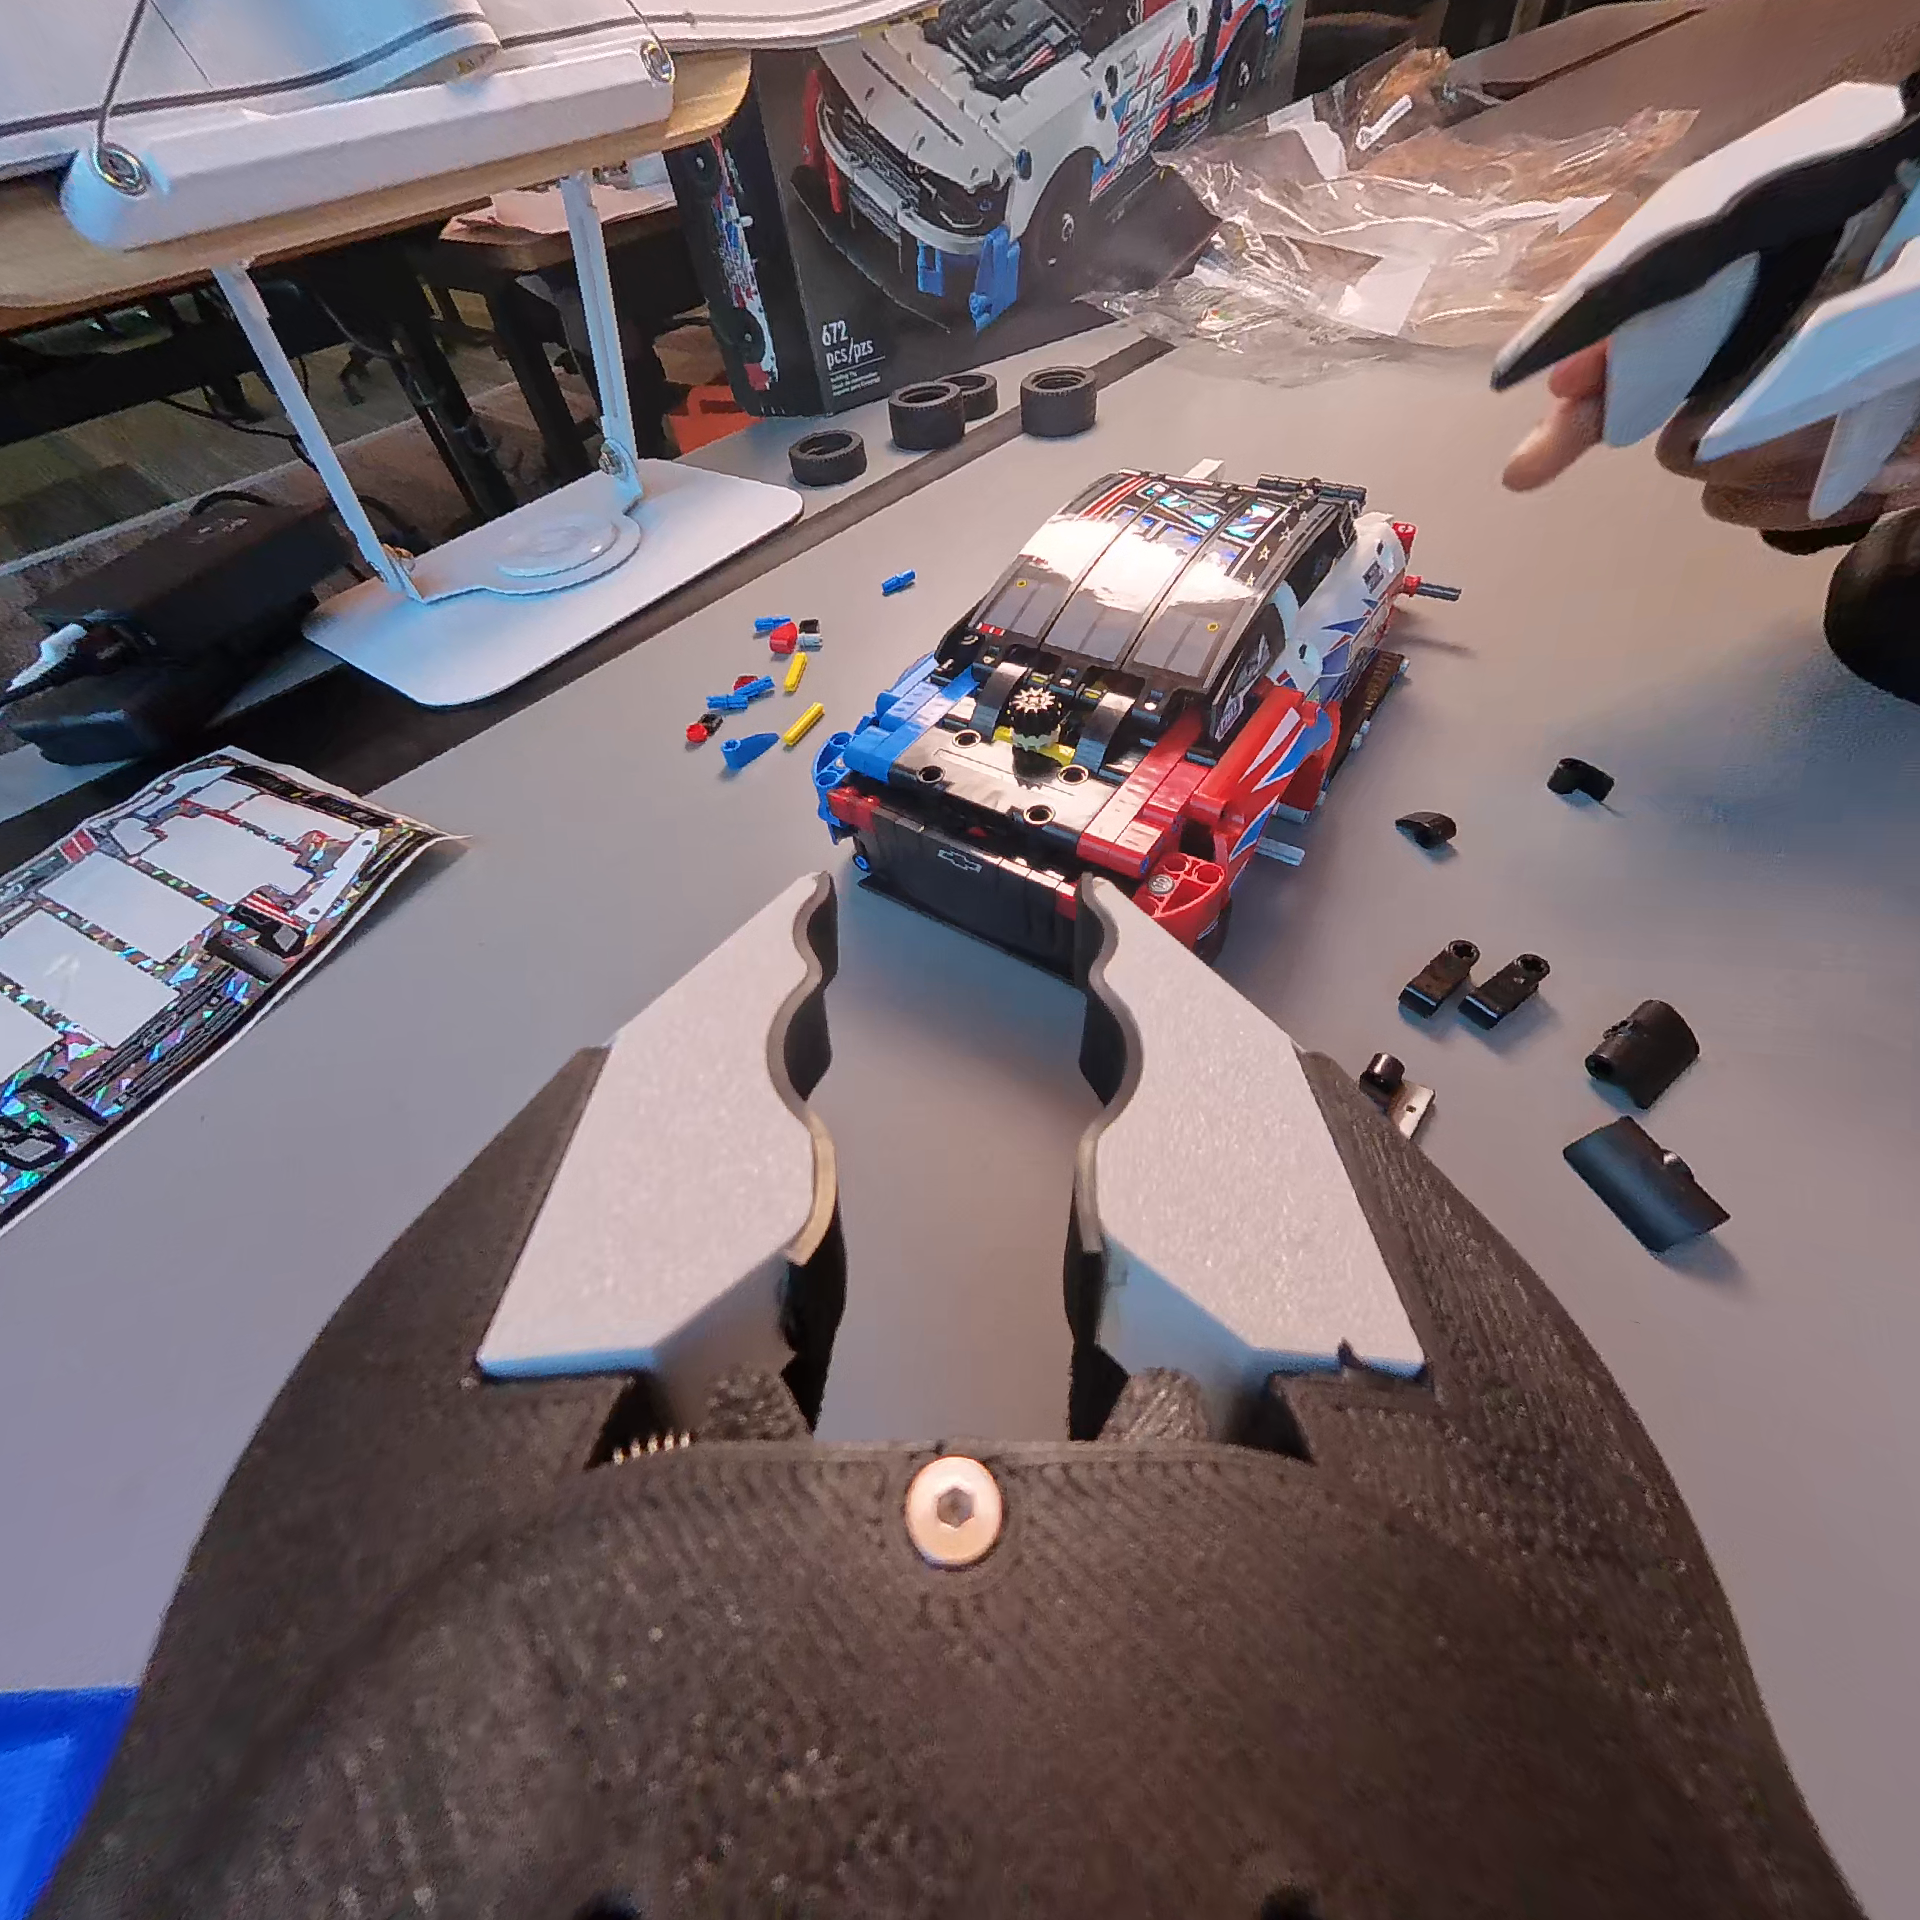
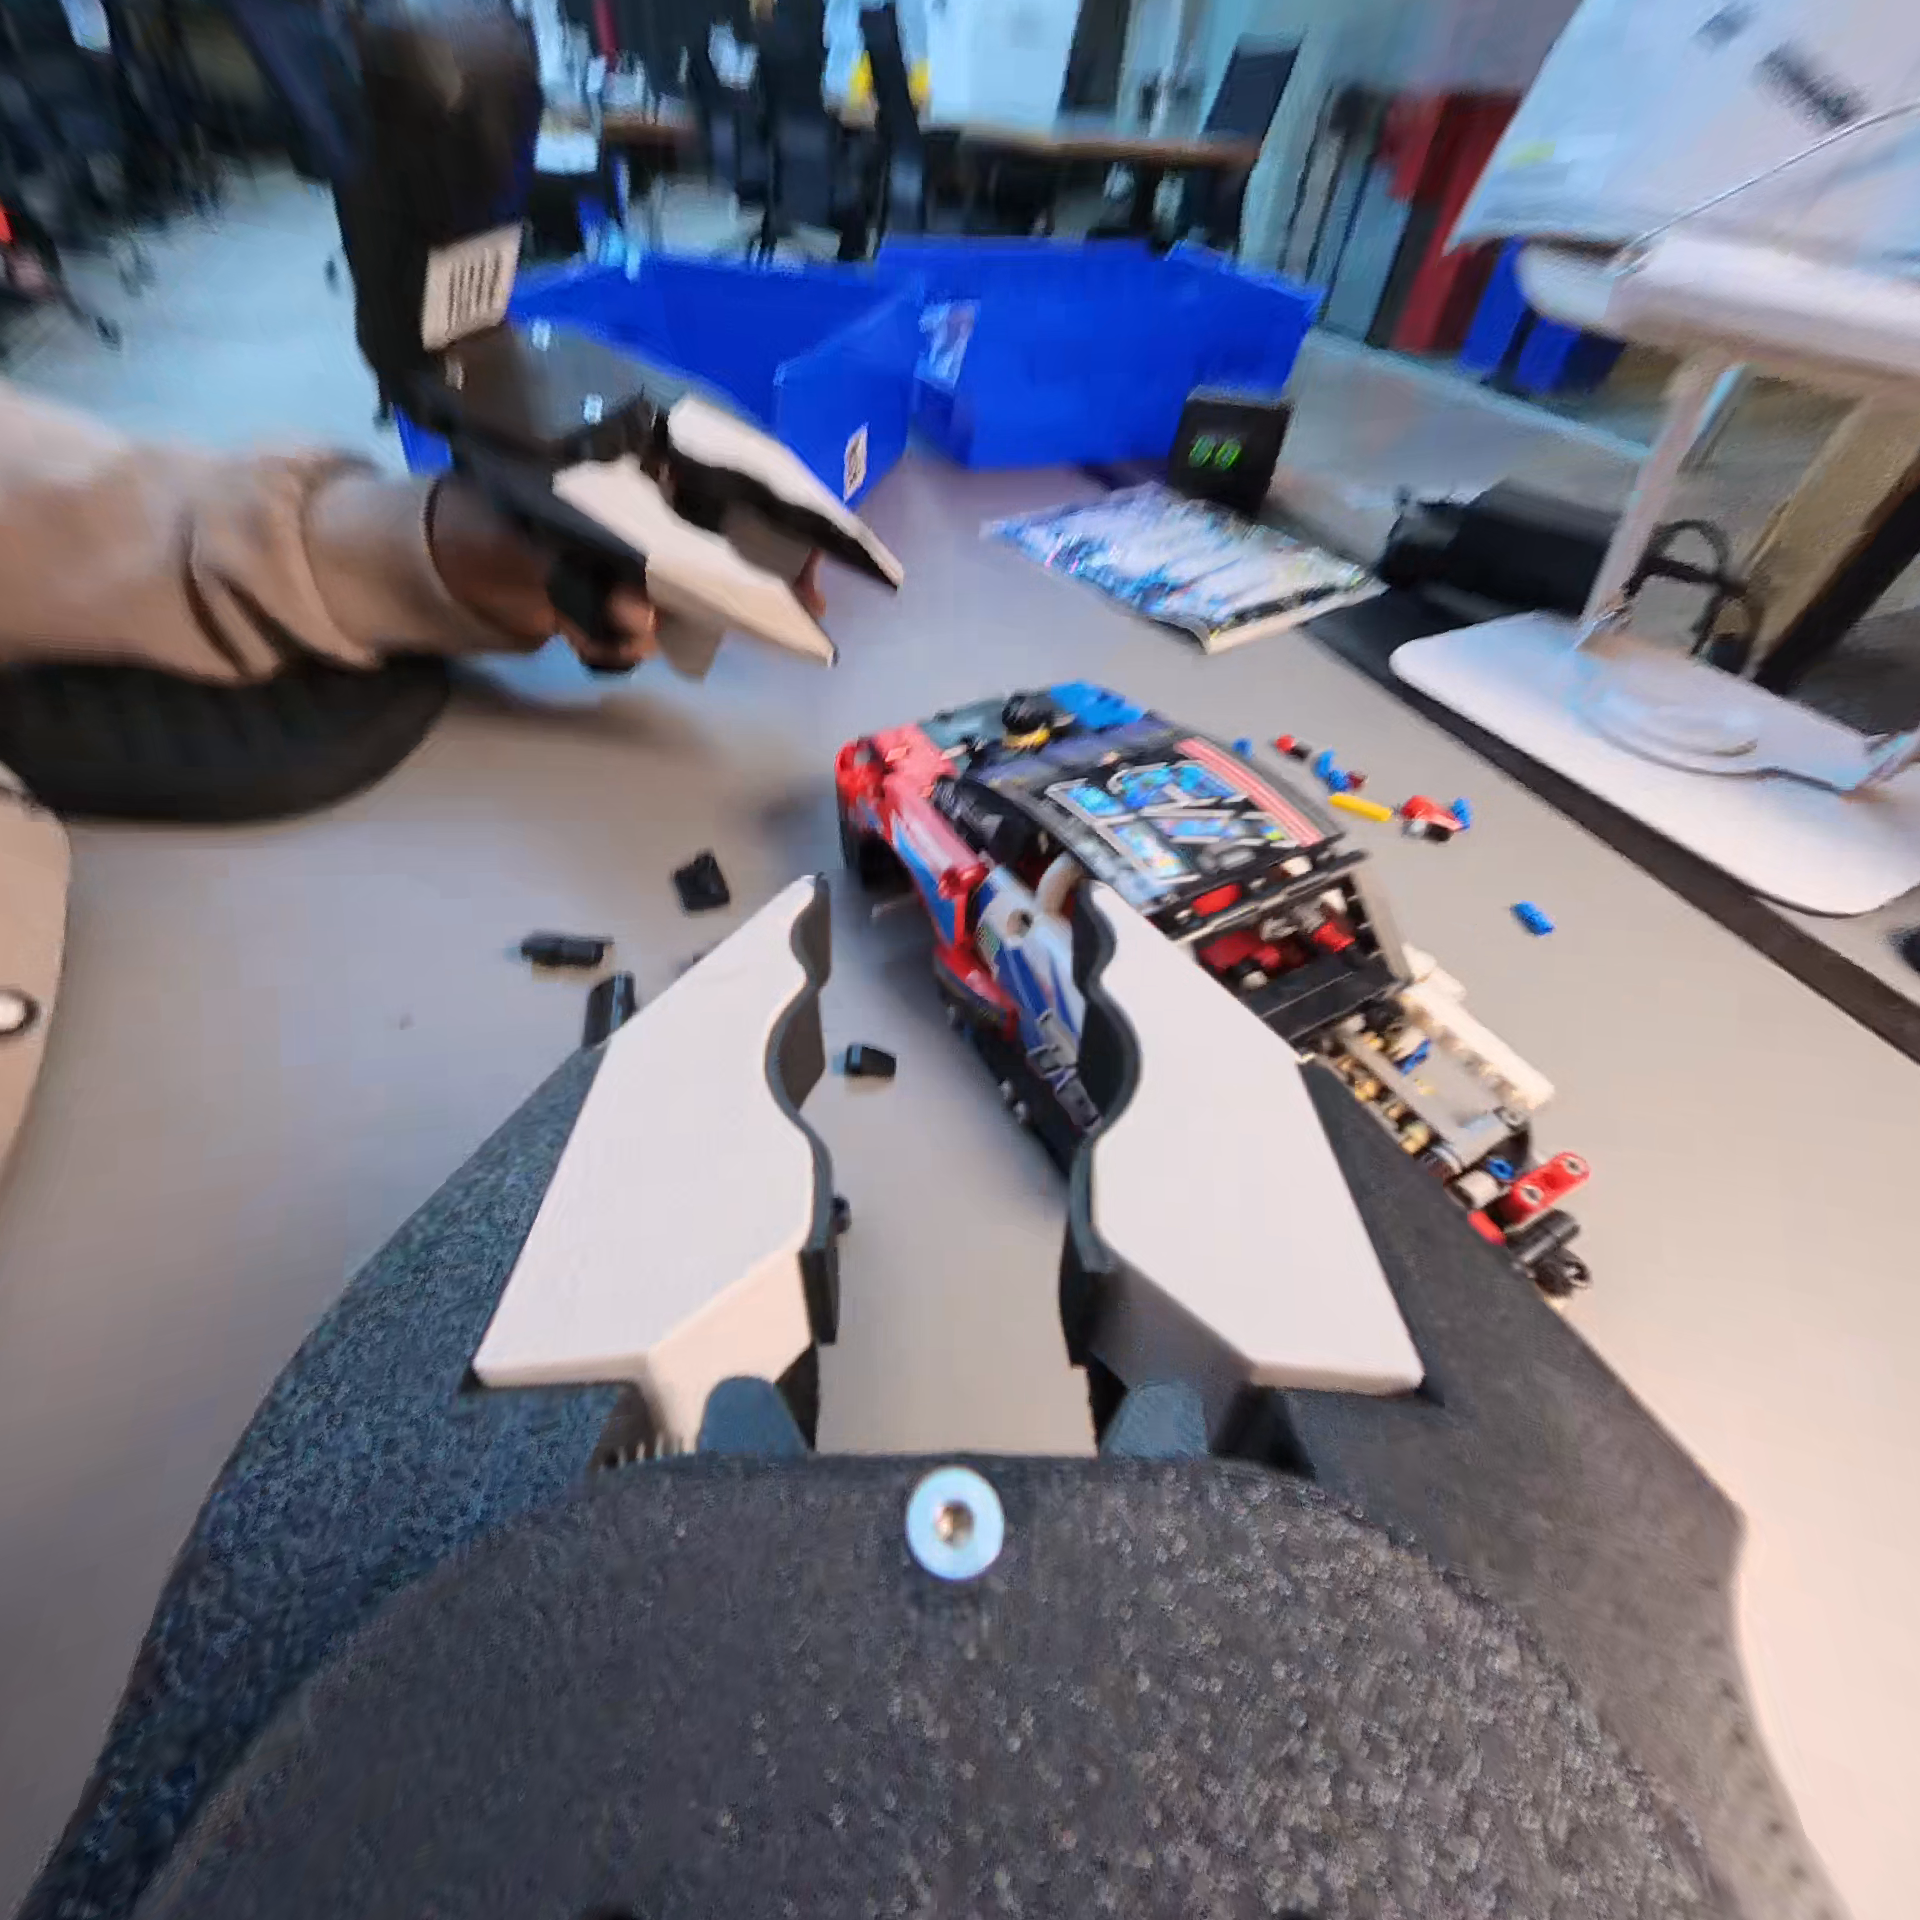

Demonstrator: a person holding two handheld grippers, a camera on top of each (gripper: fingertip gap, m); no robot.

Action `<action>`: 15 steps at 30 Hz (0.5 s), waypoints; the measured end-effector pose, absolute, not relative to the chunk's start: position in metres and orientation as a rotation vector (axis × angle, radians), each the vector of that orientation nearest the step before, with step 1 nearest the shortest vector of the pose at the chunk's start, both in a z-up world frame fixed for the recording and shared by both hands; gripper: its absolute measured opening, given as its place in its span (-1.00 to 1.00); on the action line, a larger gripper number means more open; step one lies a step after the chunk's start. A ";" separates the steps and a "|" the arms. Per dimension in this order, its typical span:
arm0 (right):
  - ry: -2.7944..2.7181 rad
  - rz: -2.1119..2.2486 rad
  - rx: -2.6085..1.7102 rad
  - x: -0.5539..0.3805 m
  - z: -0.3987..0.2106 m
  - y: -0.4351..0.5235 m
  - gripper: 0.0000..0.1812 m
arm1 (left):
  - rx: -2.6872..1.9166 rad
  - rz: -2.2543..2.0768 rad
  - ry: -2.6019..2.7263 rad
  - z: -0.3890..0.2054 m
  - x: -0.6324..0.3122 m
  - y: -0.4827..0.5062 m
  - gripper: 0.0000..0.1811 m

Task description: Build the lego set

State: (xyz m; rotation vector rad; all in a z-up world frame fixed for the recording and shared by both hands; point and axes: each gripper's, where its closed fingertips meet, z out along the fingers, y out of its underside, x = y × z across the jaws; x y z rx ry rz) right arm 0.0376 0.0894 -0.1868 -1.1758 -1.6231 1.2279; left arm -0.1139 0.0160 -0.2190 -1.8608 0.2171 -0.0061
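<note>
On the grey table (image 1: 520,1195), both grippers gape empty; only the blurrier right view seems to show the car's (image 2: 1143,883) exposed chassis.

White desk lamp base (image 1: 540,582) at 10 o'clock; black power adapter (image 1: 156,623) at 9 o'clock; blue storage bins (image 2: 935,364) at 12 o'clock.
</note>
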 end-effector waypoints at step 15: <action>-1.259 1.173 -1.263 0.048 -0.176 0.153 -0.50 | -1.770 -0.052 0.178 -0.202 -0.115 0.015 -0.42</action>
